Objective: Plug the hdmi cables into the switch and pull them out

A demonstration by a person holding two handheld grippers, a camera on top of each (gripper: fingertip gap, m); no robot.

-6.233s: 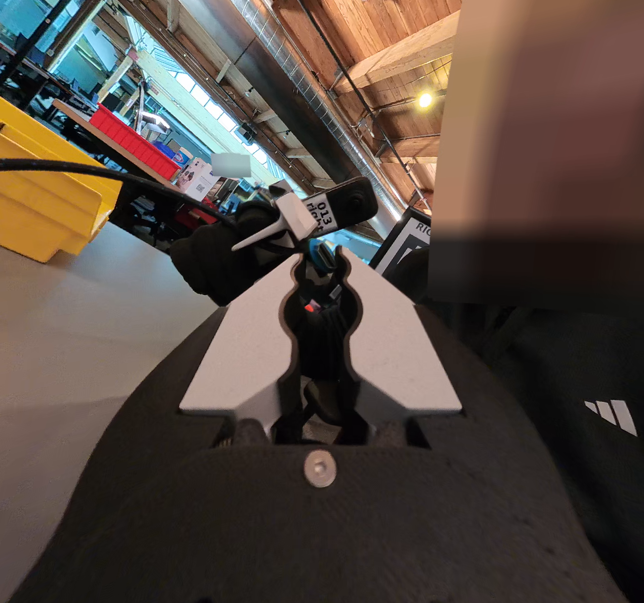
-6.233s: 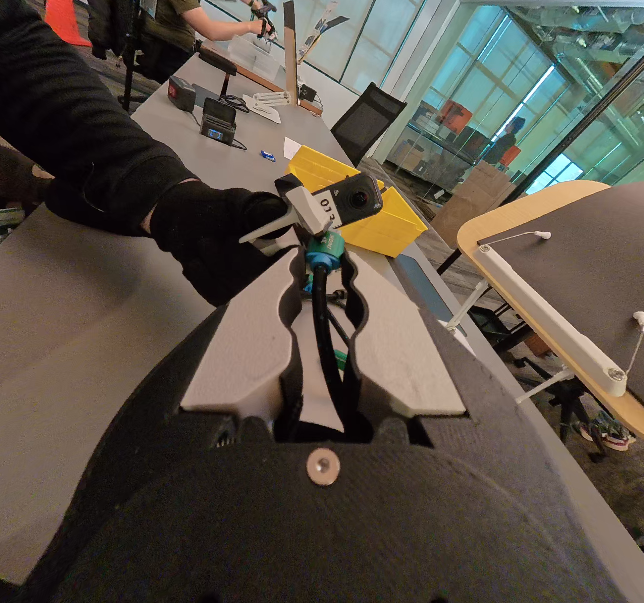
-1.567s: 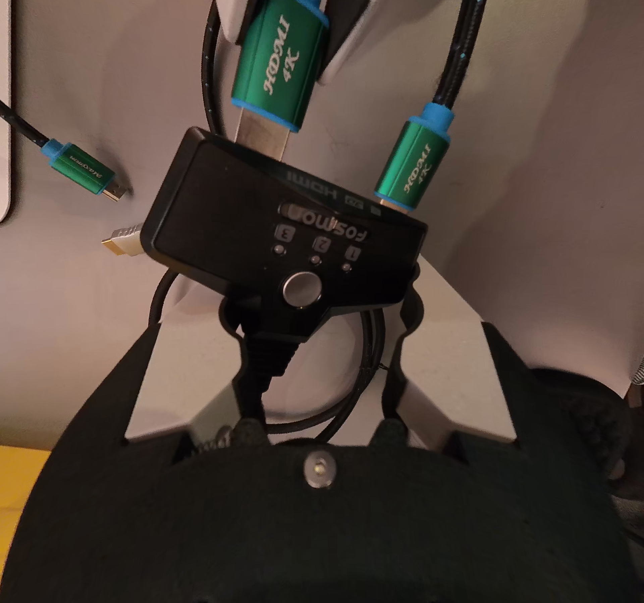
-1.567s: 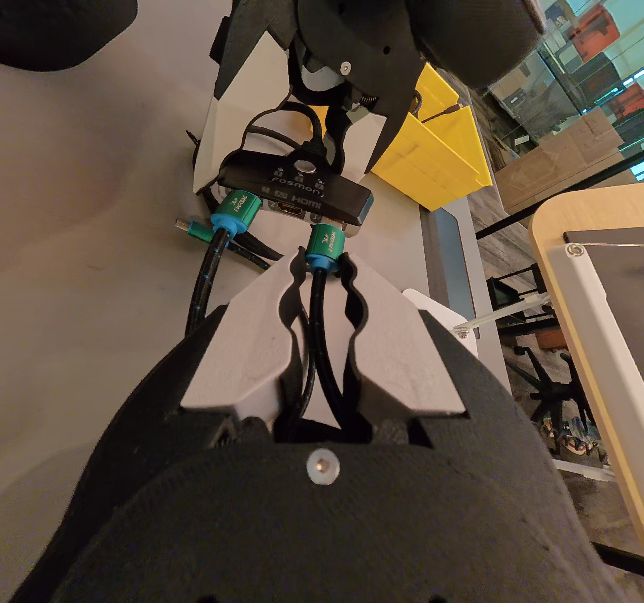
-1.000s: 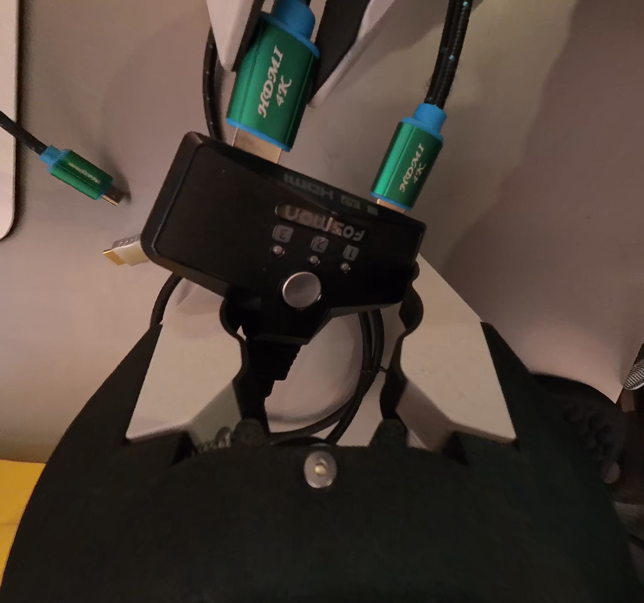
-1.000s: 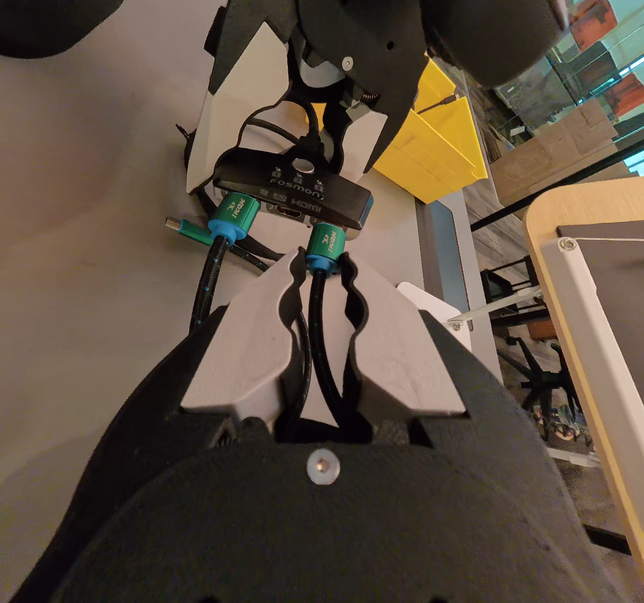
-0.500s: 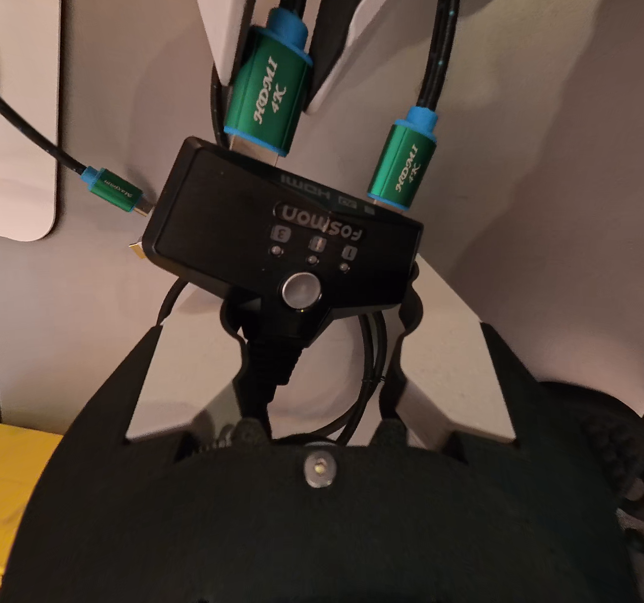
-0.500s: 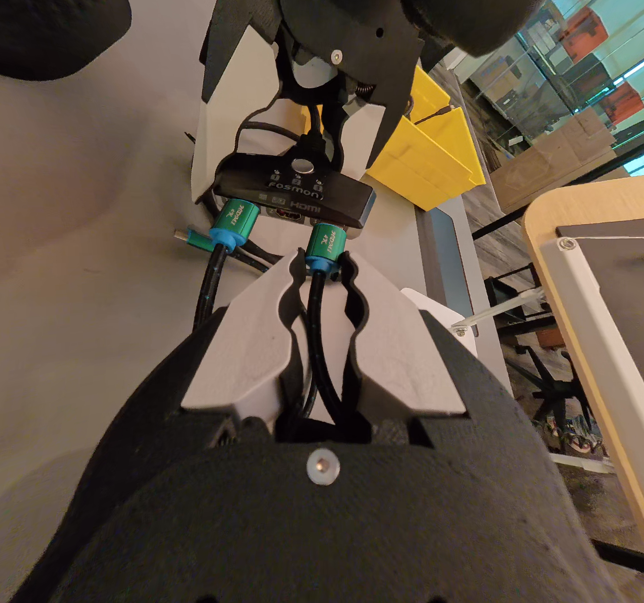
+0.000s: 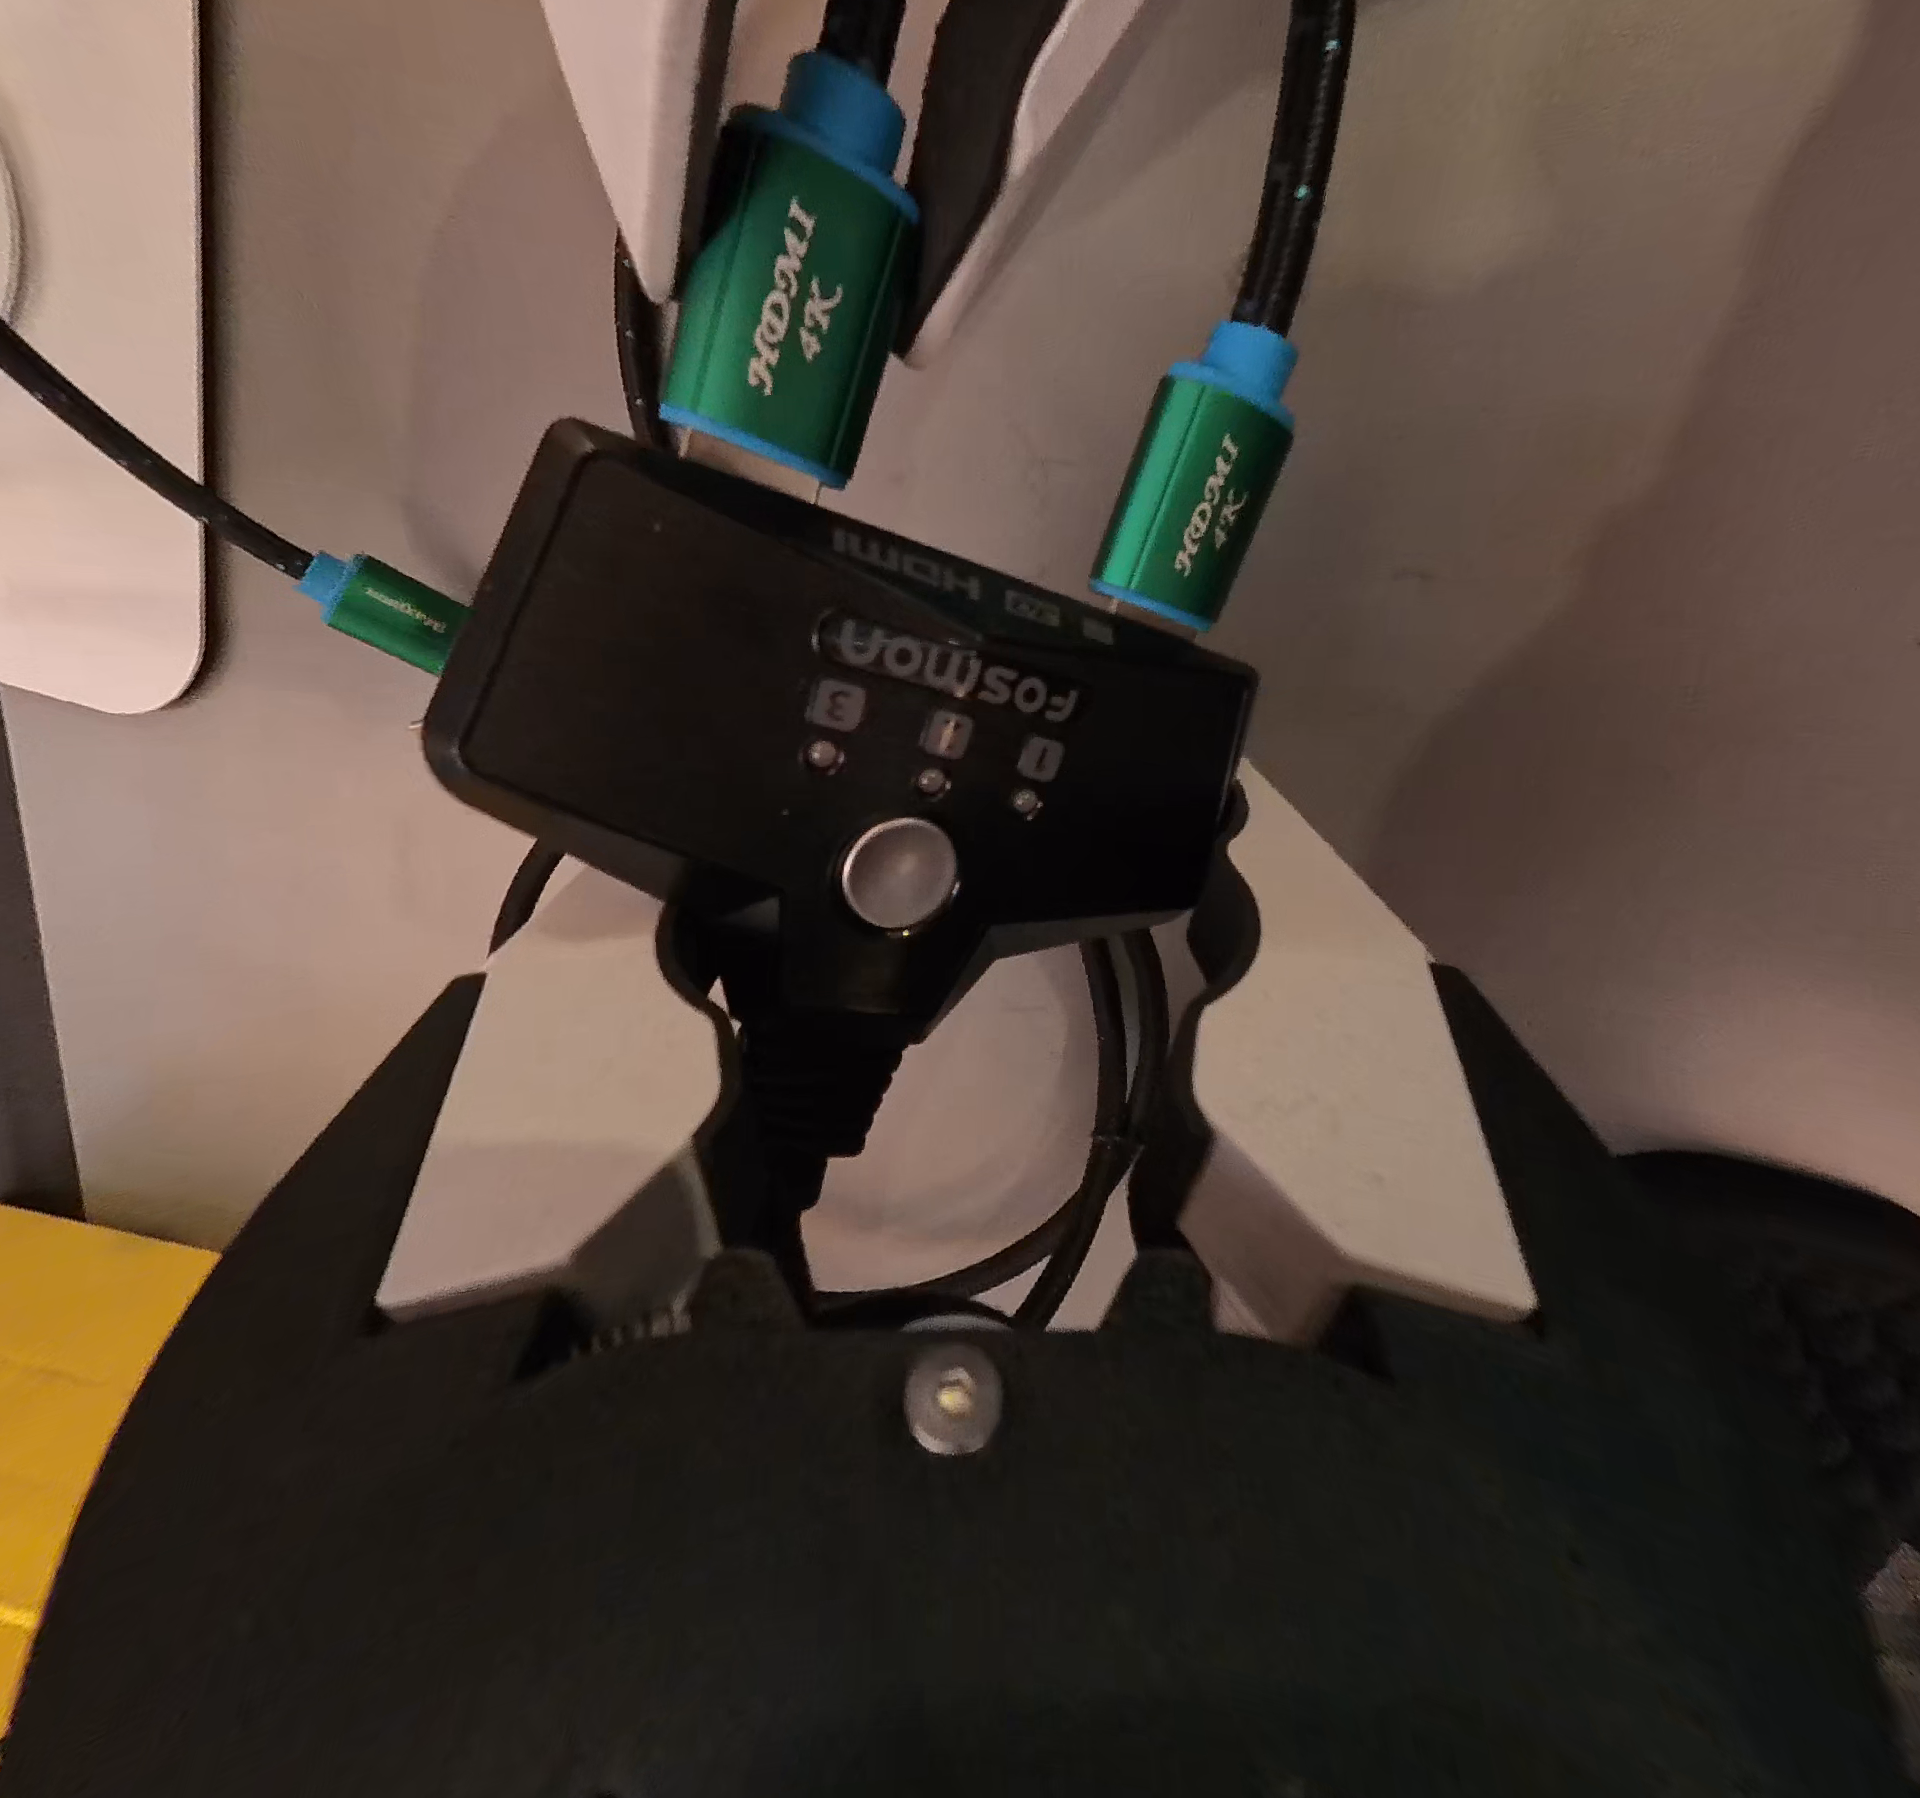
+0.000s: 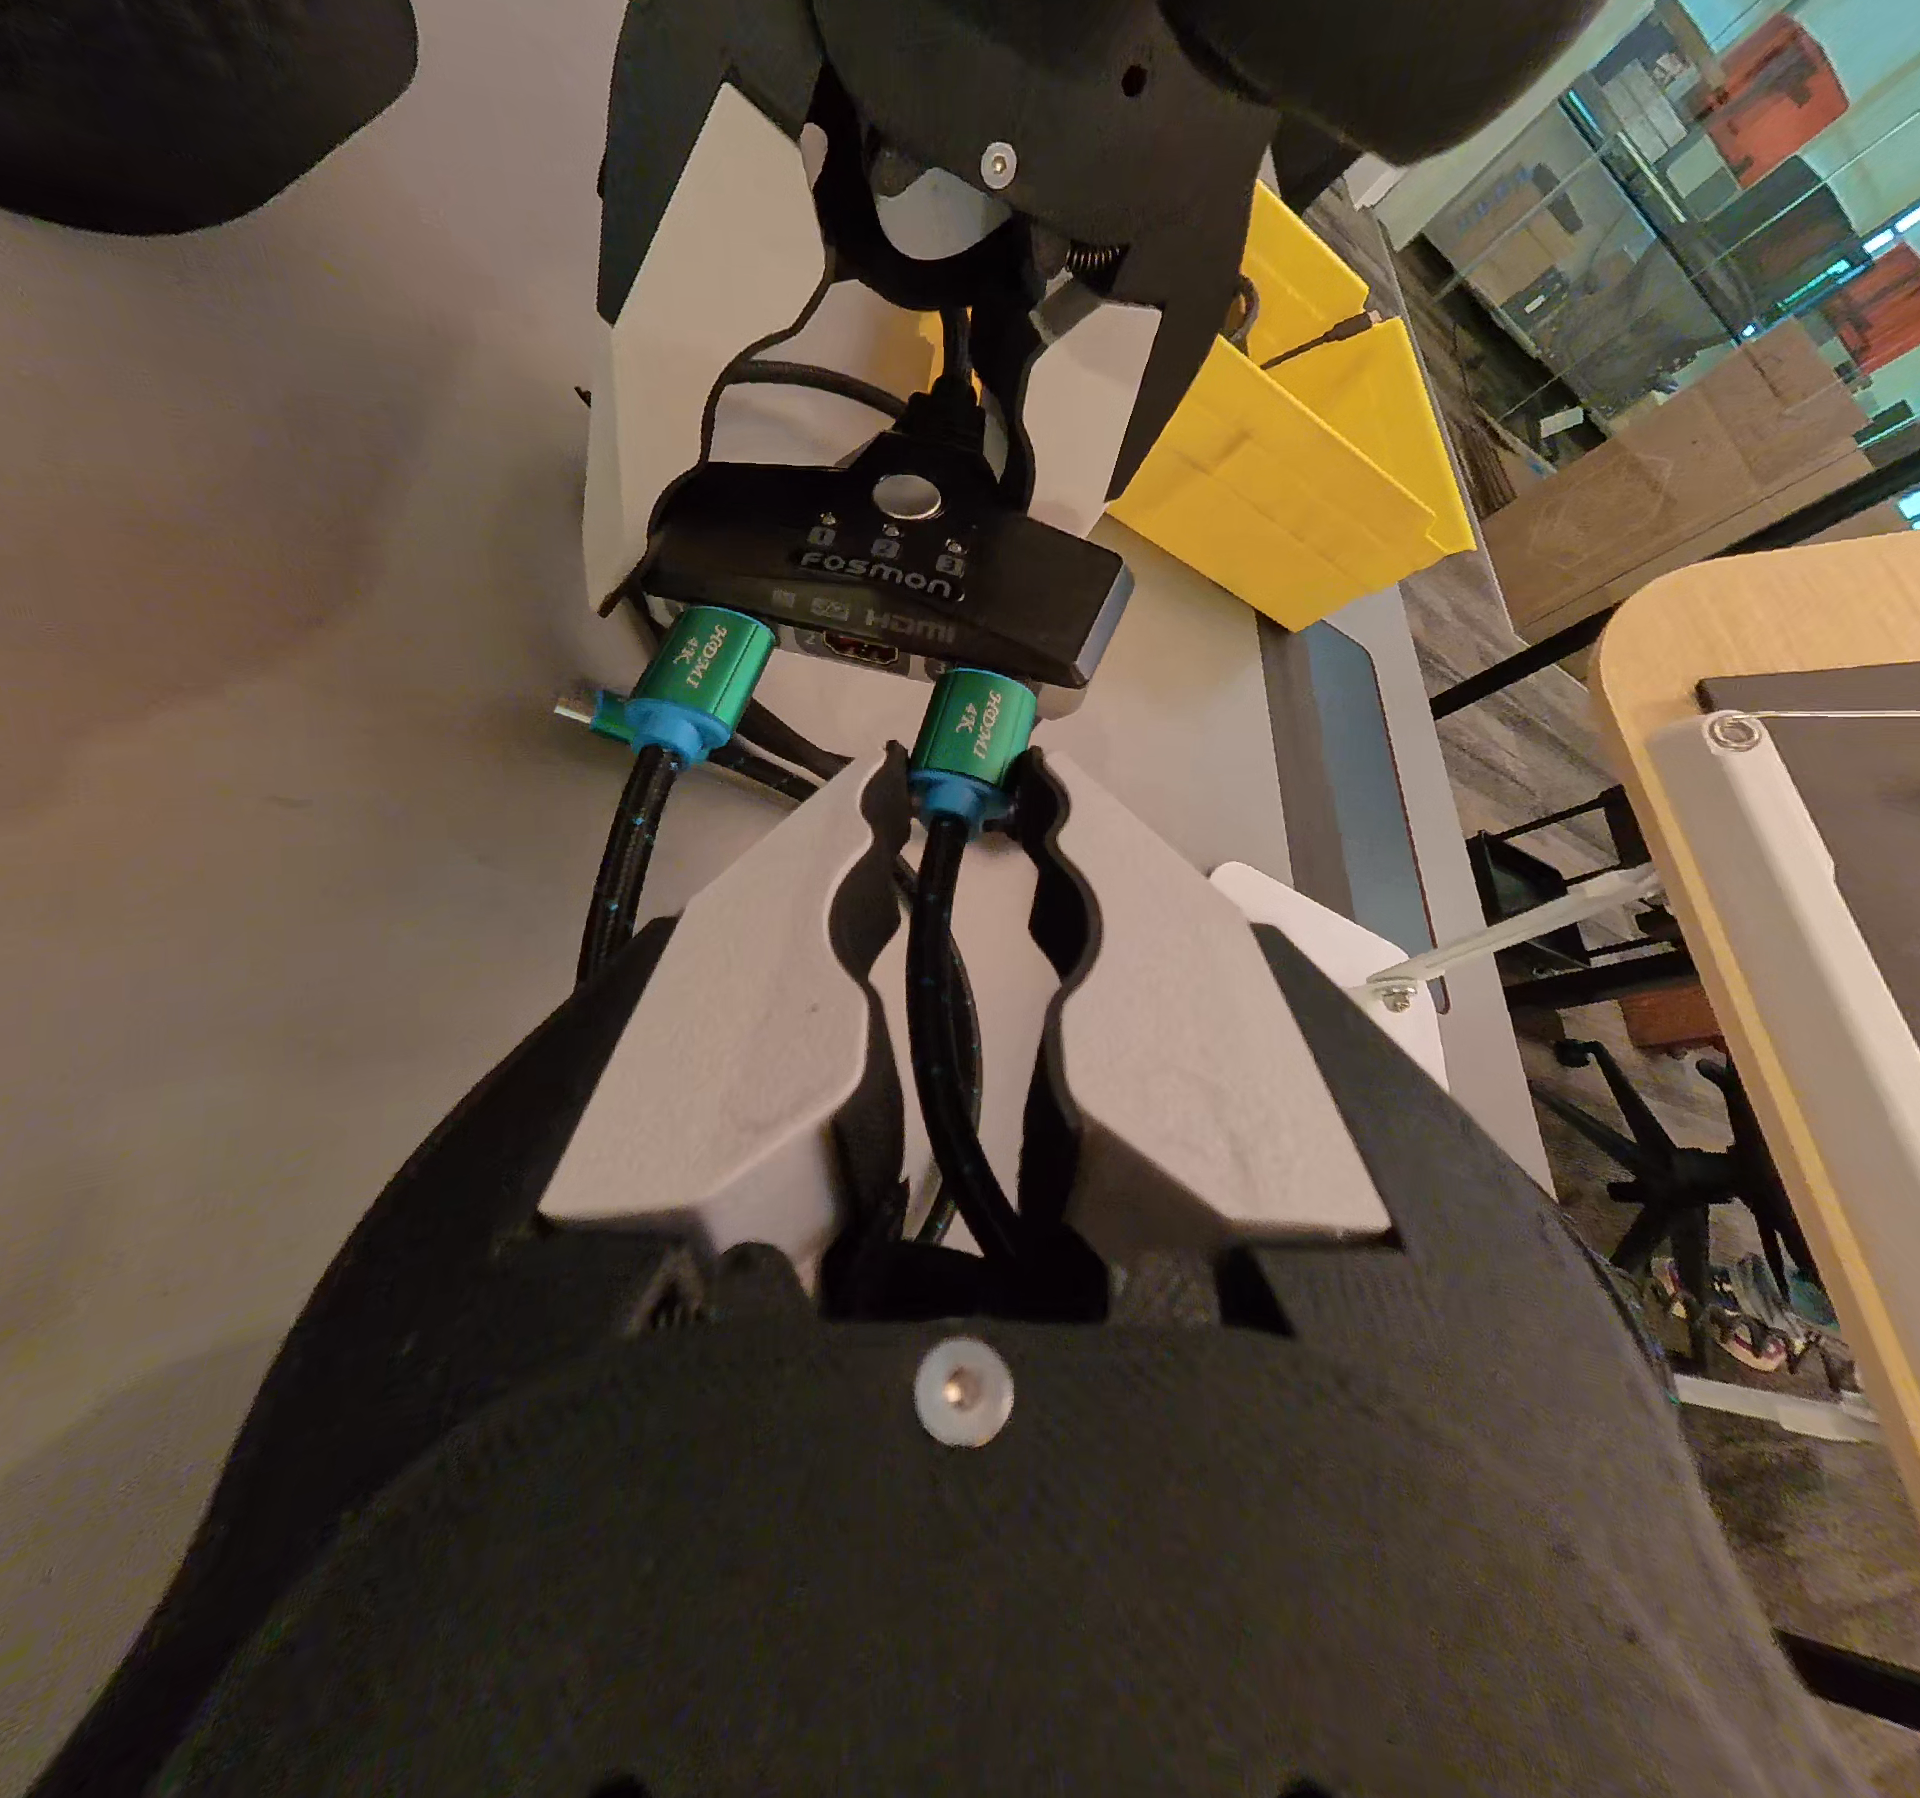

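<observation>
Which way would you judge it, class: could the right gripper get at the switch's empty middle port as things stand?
Probably not: the right gripper is shut on a green plug already at the switch; the middle port itself is unobstructed.

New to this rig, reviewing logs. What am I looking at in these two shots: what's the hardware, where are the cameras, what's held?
No robot arm: a person holds two hand-held grippers, each with a camera looking along its fingers. The left wrist view shows the left gripper clamping the black switch by its cable end. The right wrist view faces it: the right gripper grips a green HDMI plug seated at an outer port. A second green plug sits in the other outer port; the middle port is empty. Below lies a grey table with a yellow bin.
</observation>
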